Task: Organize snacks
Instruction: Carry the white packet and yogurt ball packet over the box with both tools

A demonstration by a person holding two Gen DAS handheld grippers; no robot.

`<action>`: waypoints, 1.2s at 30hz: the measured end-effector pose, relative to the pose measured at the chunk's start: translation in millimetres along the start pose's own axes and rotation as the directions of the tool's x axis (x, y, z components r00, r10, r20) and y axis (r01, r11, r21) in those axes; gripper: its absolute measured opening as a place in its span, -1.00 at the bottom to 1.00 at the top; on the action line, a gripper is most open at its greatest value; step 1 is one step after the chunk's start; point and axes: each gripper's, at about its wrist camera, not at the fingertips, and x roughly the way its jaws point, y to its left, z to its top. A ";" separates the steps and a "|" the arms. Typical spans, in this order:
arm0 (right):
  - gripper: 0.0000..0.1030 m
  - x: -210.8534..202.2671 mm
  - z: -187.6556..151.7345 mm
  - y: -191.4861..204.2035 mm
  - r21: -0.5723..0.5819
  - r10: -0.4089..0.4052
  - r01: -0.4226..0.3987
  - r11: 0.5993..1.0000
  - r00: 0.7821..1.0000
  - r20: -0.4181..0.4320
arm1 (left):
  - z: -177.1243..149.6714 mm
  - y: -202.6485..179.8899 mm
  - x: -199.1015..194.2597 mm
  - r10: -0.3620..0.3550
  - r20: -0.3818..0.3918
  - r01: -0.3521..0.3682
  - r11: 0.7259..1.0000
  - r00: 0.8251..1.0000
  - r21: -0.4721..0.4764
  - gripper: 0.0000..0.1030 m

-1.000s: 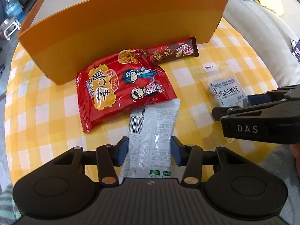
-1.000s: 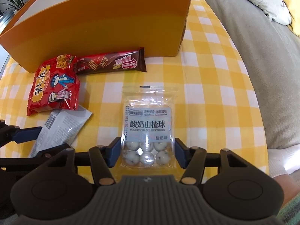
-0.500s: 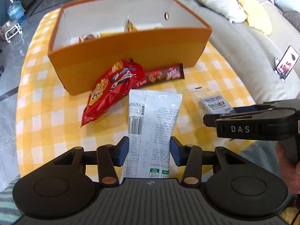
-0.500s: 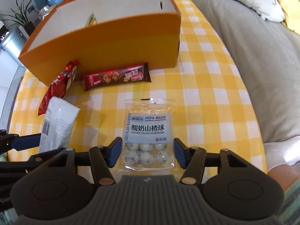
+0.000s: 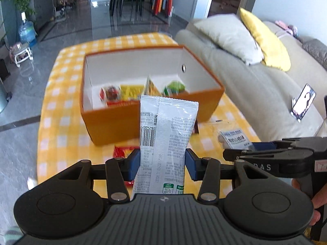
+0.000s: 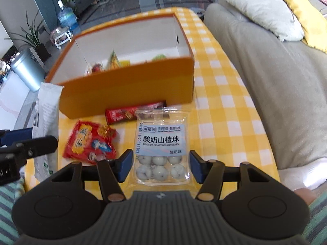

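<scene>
My left gripper (image 5: pixel 162 161) is shut on a white snack packet (image 5: pixel 166 134) and holds it up in front of the orange box (image 5: pixel 114 122). My right gripper (image 6: pixel 161 164) is shut on a clear bag of yogurt hawthorn balls (image 6: pixel 160 145), lifted above the table. The orange box (image 6: pixel 126 89) is open on top and holds several snacks (image 5: pixel 130 90). A red snack bag (image 6: pixel 90 143) and a dark red chocolate bar (image 6: pixel 126 113) lie on the checked cloth in front of the box. The white packet also shows at the left of the right wrist view (image 6: pixel 46 122).
The round table has a yellow checked cloth (image 6: pixel 222 110). A grey sofa (image 5: pixel 255 94) with a white and a yellow cushion stands close on the right. A phone (image 5: pixel 302 102) lies on the sofa. Grey floor lies to the left.
Both grippers have risen with their packets off the table. The views now look down into the open box from higher up.
</scene>
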 end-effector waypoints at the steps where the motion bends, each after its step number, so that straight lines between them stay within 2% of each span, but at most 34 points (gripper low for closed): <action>1: 0.10 -3.8 2.5 0.9 0.001 0.005 -0.005 1.000 1.000 0.013 | 4.5 1.3 -1.8 -0.001 0.010 0.001 1.000 1.000 -0.001 0.03; 10: 0.10 -24.0 36.8 6.2 -0.003 0.067 -0.067 0.998 0.988 0.138 | 48.2 11.2 -7.2 0.018 0.086 -0.019 1.000 0.996 0.012 0.03; 16: 0.10 -23.6 64.2 7.7 -0.009 0.089 -0.089 0.996 0.983 0.161 | 79.0 19.9 -3.1 0.003 0.111 -0.005 1.000 0.994 0.011 0.03; 22: 0.10 -13.0 107.2 10.6 -0.030 0.102 -0.098 0.995 0.979 0.176 | 111.1 29.4 12.8 0.008 0.125 -0.009 1.000 0.992 0.011 0.03; 26: 0.10 1.4 135.7 12.9 -0.049 0.115 -0.109 0.993 0.978 0.173 | 127.7 38.1 38.1 0.000 0.089 0.000 1.000 0.996 0.000 0.03; 29: 0.10 17.2 154.7 15.4 -0.059 0.128 -0.121 0.991 0.979 0.155 | 133.8 44.2 60.8 0.024 0.046 -0.024 1.000 0.999 0.010 0.03; 36: 0.11 67.9 179.1 28.1 -0.085 0.136 -0.129 0.988 0.987 0.081 | 136.1 58.4 119.9 0.078 -0.099 -0.075 0.996 0.992 0.037 0.03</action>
